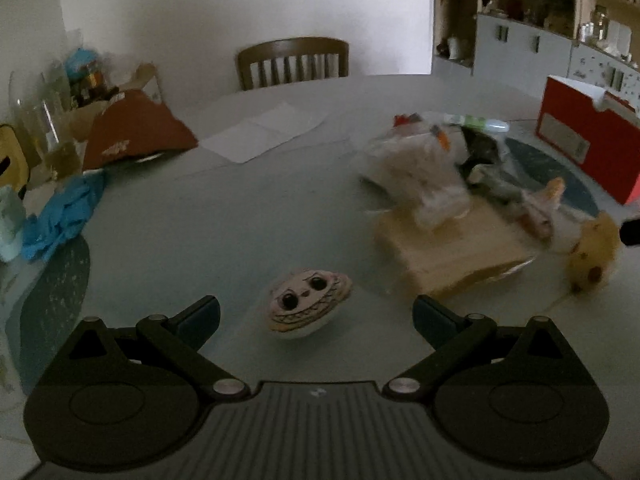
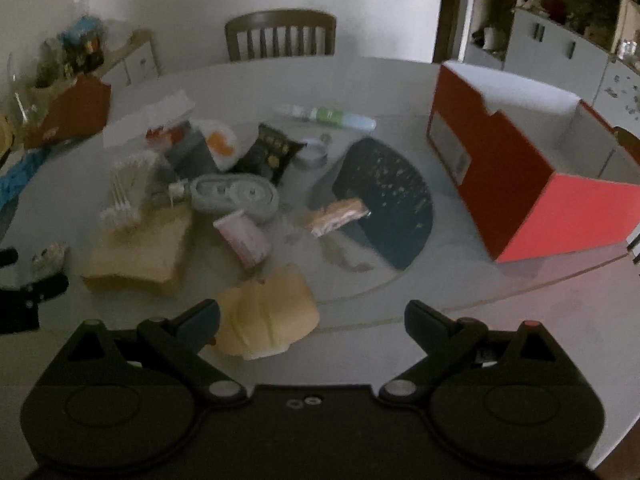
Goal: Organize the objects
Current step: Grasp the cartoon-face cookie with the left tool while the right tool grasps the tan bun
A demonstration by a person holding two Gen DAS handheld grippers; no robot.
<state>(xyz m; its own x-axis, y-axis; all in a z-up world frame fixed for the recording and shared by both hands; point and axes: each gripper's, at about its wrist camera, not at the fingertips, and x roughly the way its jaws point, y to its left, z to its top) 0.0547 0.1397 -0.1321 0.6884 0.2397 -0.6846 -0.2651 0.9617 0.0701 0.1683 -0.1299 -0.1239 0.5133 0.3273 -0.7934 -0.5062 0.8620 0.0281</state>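
In the left wrist view my left gripper [image 1: 316,316] is open above the table, and a small round toy with a drawn face [image 1: 308,306] lies between its fingers, apart from both pads. In the right wrist view my right gripper [image 2: 312,316] is open too. A soft yellow item [image 2: 268,316] lies between its fingers, close to the left one. Beyond is a pile: wooden block [image 2: 140,256], cotton swab bag [image 2: 128,188], grey case [image 2: 236,196], pink packet [image 2: 244,240], snack bar [image 2: 338,216], black packet [image 2: 272,152]. An open red box [image 2: 520,184] stands at the right.
A dark placemat [image 2: 388,200] lies under the snack bar, with a tube [image 2: 328,114] behind it. A brown bag [image 1: 136,136], blue gloves [image 1: 64,216] and glasses crowd the table's left side. A paper sheet [image 1: 264,132] lies toward the chair [image 1: 294,62]. Cupboards stand at the far right.
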